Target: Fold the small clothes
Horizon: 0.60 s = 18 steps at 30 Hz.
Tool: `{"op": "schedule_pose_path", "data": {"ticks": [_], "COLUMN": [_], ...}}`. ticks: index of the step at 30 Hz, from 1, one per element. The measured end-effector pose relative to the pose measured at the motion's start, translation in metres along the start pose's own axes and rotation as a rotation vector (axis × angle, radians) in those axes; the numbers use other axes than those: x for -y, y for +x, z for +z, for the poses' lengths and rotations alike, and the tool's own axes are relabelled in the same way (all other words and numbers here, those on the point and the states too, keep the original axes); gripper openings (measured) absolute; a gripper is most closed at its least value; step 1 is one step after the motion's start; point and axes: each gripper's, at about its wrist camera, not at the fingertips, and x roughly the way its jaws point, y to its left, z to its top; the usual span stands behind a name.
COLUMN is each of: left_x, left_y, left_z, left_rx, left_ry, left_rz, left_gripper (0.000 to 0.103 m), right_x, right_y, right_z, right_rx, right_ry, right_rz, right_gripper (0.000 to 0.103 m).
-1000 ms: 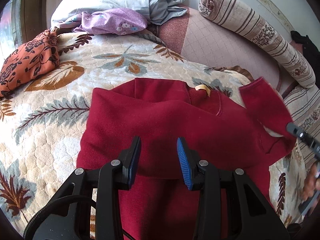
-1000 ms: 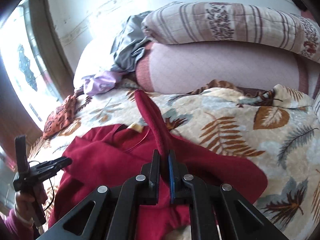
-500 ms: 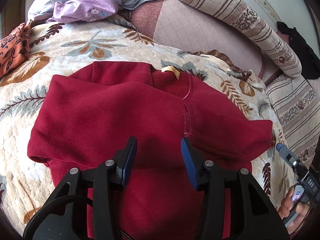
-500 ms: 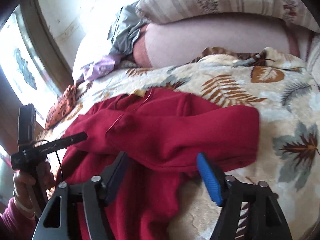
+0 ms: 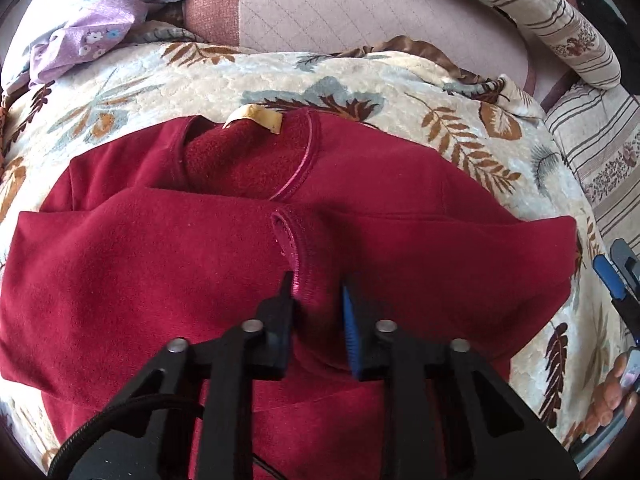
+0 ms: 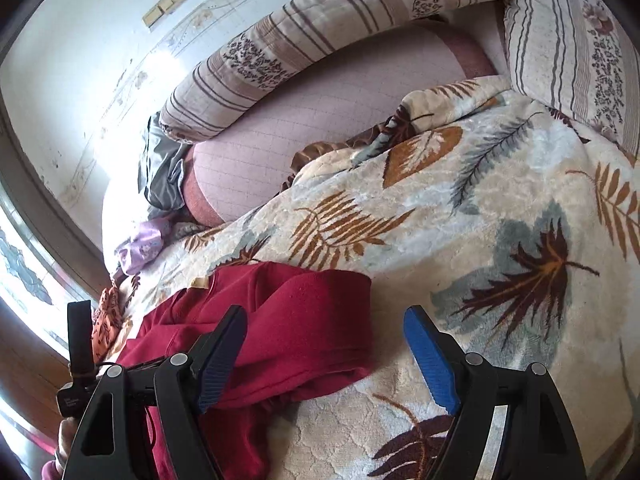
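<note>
Spread on a plush leaf-patterned blanket: a fleecy dark-red sweater, both sleeves folded across the chest, tan label at the neckline; left gripper low on the fabric, jaws parted around a raised ridge of cloth (not pinched); right gripper spread wide, grasping nothing, over the folded sleeve's edge; behind, a striped bolster and crumpled lilac floral cloth.

Lit by bright daylight from the window, far left of the right claw. Glared white on the wall beyond it. Shadowed softly on the red top beneath the left claw. Bent and darkened at every corner; sharp elsewhere.
</note>
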Motion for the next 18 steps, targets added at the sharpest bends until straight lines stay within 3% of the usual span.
{"op": "schedule_pose_path", "data": {"ticks": [4,9,14,18], "left_x": [0.002,-0.041,-0.105,-0.148], "left_y": [-0.034,-0.097,-0.109,-0.086], "left_z": [0.01,0.02,-0.01,-0.034], "left_rx": [0.094,0.216,0.213,0.162], "left_ry": [0.022,-0.071,-0.195,-0.328], "left_rz": [-0.002,0.024,0.123,0.071], "left_gripper": [0.011,0.01,0.01,0.01], "right_x": [0.008,0.012,-0.005,-0.027], "right_y": [-0.003,0.003,0.014,0.028], "right_z": [0.005,0.001,-0.008,-0.025], "right_rx": [0.021,-0.007,-0.051,-0.124], "right_ry": [0.023,0.058,-0.016,-0.116], "right_rz": [-0.031,-0.02,-0.009,0.021], "right_gripper": [0.079,0.079,0.079,0.078]}}
